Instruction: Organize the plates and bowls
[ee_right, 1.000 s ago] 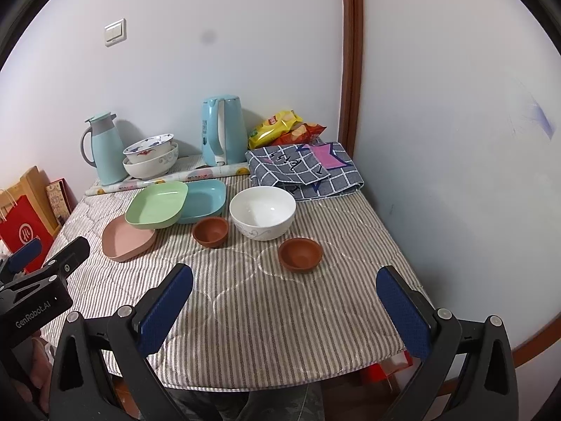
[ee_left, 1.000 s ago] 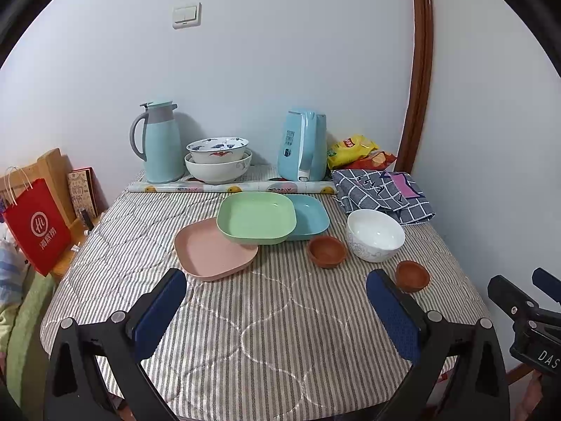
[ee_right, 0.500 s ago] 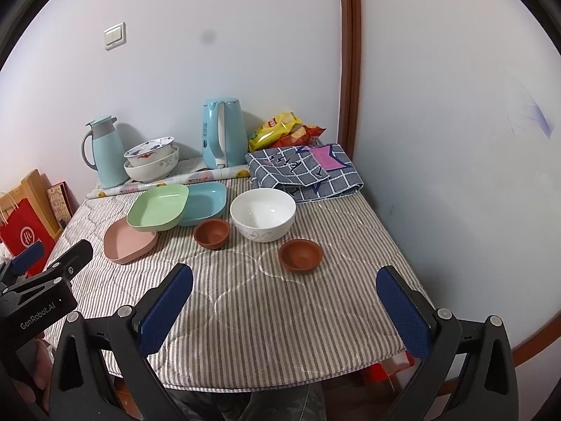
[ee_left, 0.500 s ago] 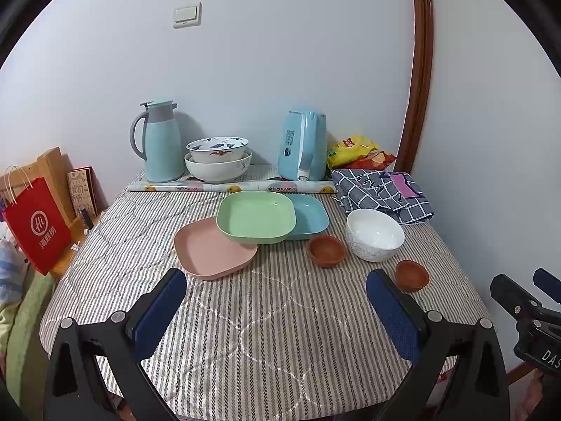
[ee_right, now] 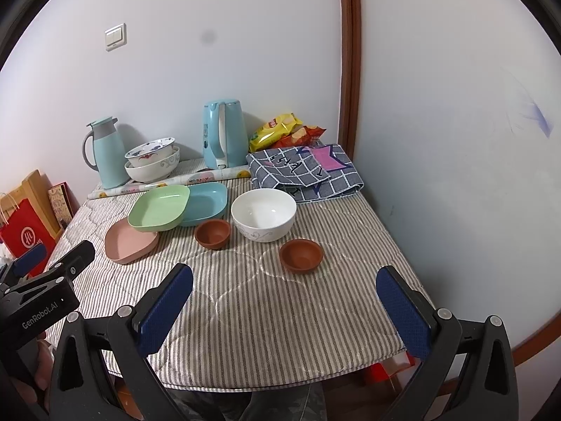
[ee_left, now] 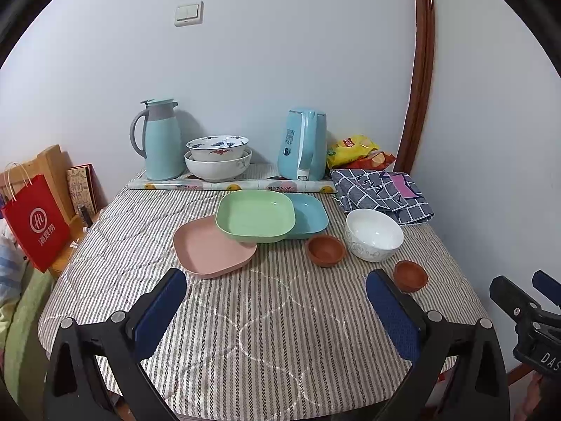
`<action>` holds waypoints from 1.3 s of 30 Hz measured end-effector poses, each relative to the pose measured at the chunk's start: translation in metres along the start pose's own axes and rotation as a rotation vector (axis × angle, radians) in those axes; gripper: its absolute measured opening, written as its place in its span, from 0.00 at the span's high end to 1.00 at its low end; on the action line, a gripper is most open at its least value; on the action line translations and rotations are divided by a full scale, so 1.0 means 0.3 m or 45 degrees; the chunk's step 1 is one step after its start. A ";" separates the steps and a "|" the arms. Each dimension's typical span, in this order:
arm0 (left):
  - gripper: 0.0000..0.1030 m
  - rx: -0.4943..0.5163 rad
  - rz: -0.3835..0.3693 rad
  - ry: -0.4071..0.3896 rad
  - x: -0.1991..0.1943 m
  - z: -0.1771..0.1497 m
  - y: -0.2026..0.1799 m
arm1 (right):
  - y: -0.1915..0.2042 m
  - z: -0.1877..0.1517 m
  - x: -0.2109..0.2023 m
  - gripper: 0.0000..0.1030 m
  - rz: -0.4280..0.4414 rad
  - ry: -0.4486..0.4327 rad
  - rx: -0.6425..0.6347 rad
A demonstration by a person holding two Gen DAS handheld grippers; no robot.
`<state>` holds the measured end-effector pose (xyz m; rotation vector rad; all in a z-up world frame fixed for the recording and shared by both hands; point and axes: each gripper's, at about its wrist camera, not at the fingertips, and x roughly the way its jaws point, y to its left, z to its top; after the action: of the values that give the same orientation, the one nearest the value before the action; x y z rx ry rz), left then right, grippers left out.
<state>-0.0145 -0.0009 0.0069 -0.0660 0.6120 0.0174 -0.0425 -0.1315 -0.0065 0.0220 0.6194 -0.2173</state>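
Observation:
On the striped table a green plate (ee_left: 255,214) overlaps a pink plate (ee_left: 210,248) and a blue plate (ee_left: 308,214). To their right stand a white bowl (ee_left: 373,234) and two small brown bowls, one (ee_left: 325,250) beside the white bowl, the other (ee_left: 410,275) nearer the front. The right wrist view shows the same white bowl (ee_right: 263,214) and the brown bowls (ee_right: 212,233) (ee_right: 301,255). My left gripper (ee_left: 277,301) hangs open over the near table, holding nothing. My right gripper (ee_right: 284,301) is open too, short of the nearer brown bowl.
At the back stand a teal thermos (ee_left: 160,140), two stacked patterned bowls (ee_left: 217,156), a blue kettle (ee_left: 303,144), snack bags (ee_left: 354,149) and a folded checked cloth (ee_left: 380,189). A red bag (ee_left: 35,222) sits off the left edge. Walls close the back and right sides.
Both grippers have edged slightly forward toward the table; the dishes have not moved.

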 end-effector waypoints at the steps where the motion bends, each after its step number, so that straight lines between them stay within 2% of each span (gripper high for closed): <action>1: 0.00 0.000 0.003 0.000 0.000 0.000 -0.001 | 0.000 0.000 0.000 0.00 0.002 0.000 0.000; 18: 0.00 -0.004 0.000 -0.005 -0.009 0.005 0.005 | 0.018 -0.001 -0.011 0.00 0.019 -0.009 -0.021; 39: 0.00 0.009 0.001 0.012 0.015 0.056 -0.009 | -0.012 0.044 0.014 0.01 0.025 -0.024 0.044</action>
<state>-0.0009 -0.0023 0.0182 -0.0591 0.6212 0.0157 -0.0323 -0.1369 0.0019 0.0590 0.5962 -0.2091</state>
